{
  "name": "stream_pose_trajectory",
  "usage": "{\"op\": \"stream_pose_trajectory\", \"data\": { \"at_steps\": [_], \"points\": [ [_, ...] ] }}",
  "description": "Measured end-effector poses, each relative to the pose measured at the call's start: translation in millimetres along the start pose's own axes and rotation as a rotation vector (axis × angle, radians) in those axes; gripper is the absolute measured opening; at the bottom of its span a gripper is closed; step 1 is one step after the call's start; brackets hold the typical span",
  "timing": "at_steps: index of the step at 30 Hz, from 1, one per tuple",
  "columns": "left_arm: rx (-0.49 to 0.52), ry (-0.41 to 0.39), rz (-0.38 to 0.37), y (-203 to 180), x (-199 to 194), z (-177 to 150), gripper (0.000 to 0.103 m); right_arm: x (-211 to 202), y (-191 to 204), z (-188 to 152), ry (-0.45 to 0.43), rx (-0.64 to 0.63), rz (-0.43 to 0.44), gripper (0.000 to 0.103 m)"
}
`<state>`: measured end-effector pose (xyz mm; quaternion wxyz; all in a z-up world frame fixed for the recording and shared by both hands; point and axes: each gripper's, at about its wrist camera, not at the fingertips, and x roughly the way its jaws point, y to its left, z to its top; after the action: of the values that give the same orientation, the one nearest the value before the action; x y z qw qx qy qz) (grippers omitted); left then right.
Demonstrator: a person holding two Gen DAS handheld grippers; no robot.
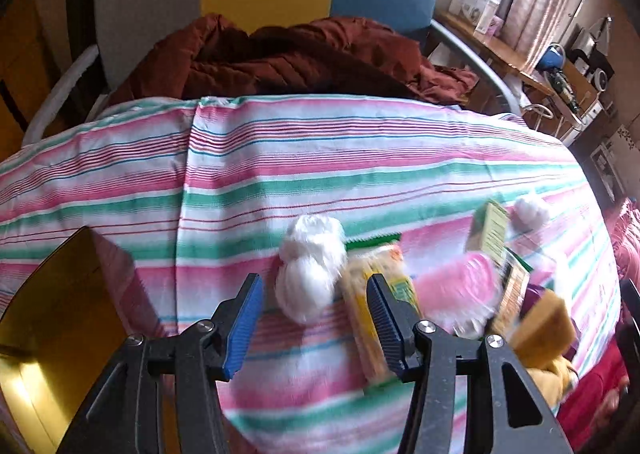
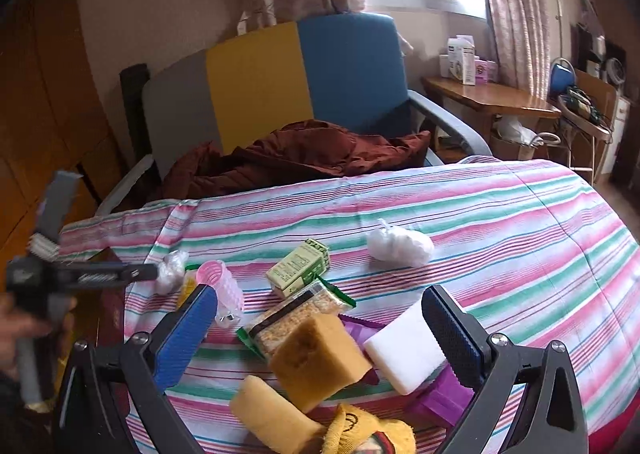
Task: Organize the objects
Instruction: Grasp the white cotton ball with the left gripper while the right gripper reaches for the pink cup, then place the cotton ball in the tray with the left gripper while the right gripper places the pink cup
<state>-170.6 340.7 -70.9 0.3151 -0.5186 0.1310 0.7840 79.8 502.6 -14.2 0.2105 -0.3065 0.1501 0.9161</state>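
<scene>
A pile of small objects lies on a striped cloth. In the right wrist view my right gripper is open above a brown sponge, a white block, a cracker packet, a green carton, a pink roller and a white bag. In the left wrist view my left gripper is open just behind a white bag and a yellow packet. The left gripper also shows at the left edge of the right wrist view.
A chair with grey, yellow and blue panels holds a dark red jacket behind the cloth. A wooden side table with boxes stands at the right. A shiny golden box sits at the cloth's left edge.
</scene>
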Motion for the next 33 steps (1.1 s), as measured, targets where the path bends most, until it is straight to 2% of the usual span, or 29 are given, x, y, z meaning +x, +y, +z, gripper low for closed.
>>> {"op": "stream_pose_trajectory", "data": {
  "at_steps": [4,5,6,7,10,20,27,33],
  "points": [
    [-0.034,0.028,-0.029,3.6,22.0,10.9,0.053,2.3,2.6,-0.6,0.009,-0.015,0.009,0.103],
    [-0.041,0.035,-0.027,5.4,27.1,11.1,0.048,3.3,2.9,-0.9,0.012,-0.016,0.008,0.103],
    [-0.049,0.048,-0.034,6.0,31.3,10.9,0.035,4.0,3.1,-1.1,0.014,-0.017,0.007,0.103],
    [-0.057,0.060,-0.047,7.5,34.7,9.8,0.036,4.8,3.2,-1.2,0.016,-0.019,0.007,0.103],
    [-0.066,0.029,-0.076,9.5,25.8,4.6,0.035,6.8,4.7,-2.2,0.024,-0.029,0.011,0.103],
    [-0.082,-0.078,-0.163,20.6,-56.3,-38.6,0.035,17.5,21.8,-13.1,0.079,-0.107,0.031,0.103],
    [-0.111,-0.131,-0.168,48.7,-110.3,-83.1,0.036,29.9,52.0,-6.8,0.142,-0.142,0.145,0.102],
    [-0.178,-0.162,-0.152,86.1,-138.0,-114.7,0.036,75.5,78.6,4.4,0.239,-0.161,0.170,0.092]
  ]
}}
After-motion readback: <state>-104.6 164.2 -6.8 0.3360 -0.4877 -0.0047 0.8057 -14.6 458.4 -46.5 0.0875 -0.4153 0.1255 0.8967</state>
